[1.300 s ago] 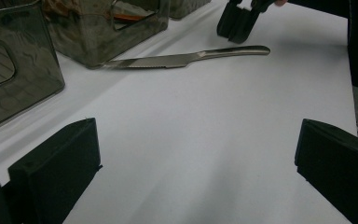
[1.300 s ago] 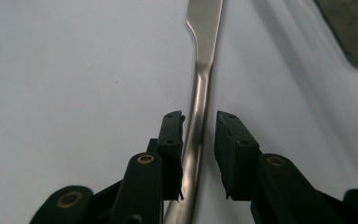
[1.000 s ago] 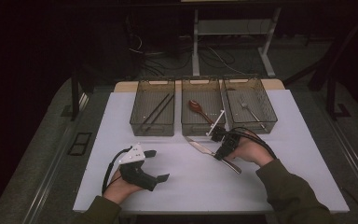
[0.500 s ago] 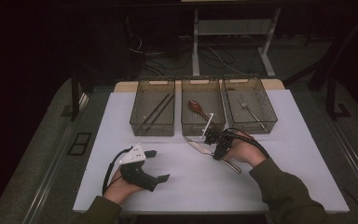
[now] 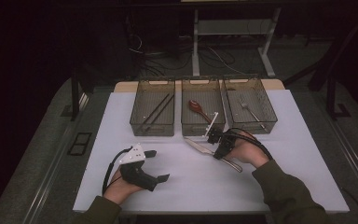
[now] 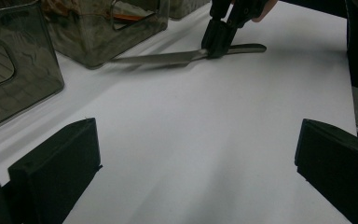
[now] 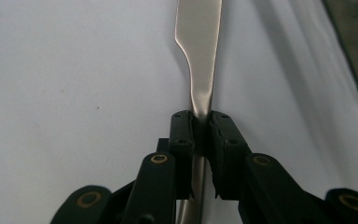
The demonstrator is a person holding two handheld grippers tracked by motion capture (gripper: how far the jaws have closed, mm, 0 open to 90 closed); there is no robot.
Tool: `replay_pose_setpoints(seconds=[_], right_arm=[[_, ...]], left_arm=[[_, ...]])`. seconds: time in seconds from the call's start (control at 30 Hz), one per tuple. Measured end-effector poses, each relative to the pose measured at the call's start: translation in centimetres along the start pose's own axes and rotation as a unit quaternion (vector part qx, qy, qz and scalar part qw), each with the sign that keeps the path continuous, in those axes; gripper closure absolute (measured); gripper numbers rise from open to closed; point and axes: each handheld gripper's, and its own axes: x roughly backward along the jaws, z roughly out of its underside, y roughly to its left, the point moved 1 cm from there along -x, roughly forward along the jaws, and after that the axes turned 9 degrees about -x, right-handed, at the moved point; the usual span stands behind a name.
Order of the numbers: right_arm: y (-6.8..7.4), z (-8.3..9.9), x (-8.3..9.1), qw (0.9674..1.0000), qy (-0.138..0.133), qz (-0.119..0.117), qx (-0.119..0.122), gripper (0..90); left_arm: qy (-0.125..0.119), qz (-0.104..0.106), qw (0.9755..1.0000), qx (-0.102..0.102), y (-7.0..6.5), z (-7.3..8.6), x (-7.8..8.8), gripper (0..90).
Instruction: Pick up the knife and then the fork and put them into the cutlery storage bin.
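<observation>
While its jaws have just been closing, the right claw [image 7: 200, 135] pinches the table knife [image 7: 200, 51] at the neck, where blade meets handle, pads tight against the metal on both sides. In the high view that right claw [image 5: 220, 148] sits right of the bench's centre, and the knife [image 5: 200, 147] lies flat on the white bench [image 5: 177, 186], blade pointing left and far, handle trailing toward the person's right hand [image 5: 247, 150]. Just beyond it stand three smoky plastic bins: the left bin [image 5: 153, 112] with dark sticks, the middle bin [image 5: 203, 112] with a brown spoon [image 5: 196, 107], the right bin [image 5: 251, 107] with a fork [image 5: 249, 109]. Over on the near left, the left claw [image 5: 156, 165] rests on the bench, jaws spread wide, nothing between them.
</observation>
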Motion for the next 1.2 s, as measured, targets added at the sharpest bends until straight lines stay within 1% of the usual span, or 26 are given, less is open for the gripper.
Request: replay_pose_setpoints(seconds=[0.1,0.2,0.23,0.3,0.33,0.47,0.5,0.53,0.57,0.6,0.67,0.73,0.8,0.87,1.0,1.1,1.17,1.2], right_arm=[[-0.5,0.5,0.6,0.9996,-0.025,-0.015,-0.003,79.1],[-1.0,1.1,1.4,0.9982,-0.052,-0.03,-0.009,79.1],[-1.2,1.3,1.7,0.9972,-0.067,-0.033,-0.005,79.2],[-1.4,1.7,2.1,0.9958,-0.081,-0.042,-0.01,79.4],[-1.6,2.0,2.4,0.9944,-0.094,-0.046,-0.01,79.5],[-2.2,2.8,3.2,0.9904,-0.123,-0.057,-0.023,79.5],[-2.4,3.0,3.5,0.9897,-0.129,-0.057,-0.024,79.5],[-2.7,3.2,3.7,0.9879,-0.139,-0.062,-0.03,79.6],[-2.9,3.4,3.9,0.9868,-0.144,-0.065,-0.036,79.6],[-3.0,3.5,4.1,0.9847,-0.152,-0.072,-0.045,79.5],[-3.5,3.8,4.6,0.9817,-0.166,-0.078,-0.05,79.5],[-3.9,4.2,5.0,0.9778,-0.183,-0.084,-0.058,79.5],[-4.4,4.5,5.6,0.9735,-0.203,-0.083,-0.065,79.5],[-4.8,4.8,6.0,0.9704,-0.216,-0.082,-0.07,79.6],[-5.6,5.5,6.9,0.9619,-0.248,-0.08,-0.082,79.6],[-6.2,6.0,7.6,0.955,-0.271,-0.079,-0.091,79.5],[-6.6,6.4,7.9,0.9503,-0.286,-0.08,-0.093,79.5],[-6.8,6.5,8.0,0.9489,-0.29,-0.08,-0.095,79.5]], left_arm=[[0.0,0.0,1.0,-0.001,0.0,0.0,0.0,0.0],[-0.001,0.0,1.0,-0.001,0.0,0.0,0.1,0.0],[-0.001,0.0,1.0,-0.001,0.0,0.0,0.1,0.0],[-0.001,0.0,1.0,-0.001,0.0,0.0,0.1,0.0],[-0.001,-0.001,1.0,-0.001,0.0,0.0,0.1,0.0],[-0.002,-0.001,1.0,-0.002,0.0,0.0,0.1,0.0],[-0.002,-0.001,1.0,-0.002,0.0,0.0,0.2,0.0],[-0.003,-0.001,1.0,-0.001,0.0,0.0,0.2,0.0],[-0.002,-0.001,1.0,-0.002,0.0,0.0,0.2,0.0],[-0.002,-0.001,1.0,-0.002,0.0,0.0,0.2,0.0],[-0.003,0.0,1.0,-0.002,0.0,-0.1,0.1,0.0],[-0.002,0.0,1.0,-0.002,0.0,0.0,0.1,0.0],[-0.002,0.001,1.0,-0.001,0.0,0.0,0.1,0.0],[-0.003,0.001,1.0,0.0,0.0,-0.1,0.1,0.0],[-0.005,0.001,1.0,0.002,0.1,-0.1,-0.1,0.0],[-0.005,0.002,1.0,0.003,0.1,-0.2,-0.1,0.0],[-0.006,0.002,1.0,0.003,0.2,-0.2,-0.2,0.0],[-0.006,0.002,1.0,0.004,0.2,-0.2,-0.2,0.0]])
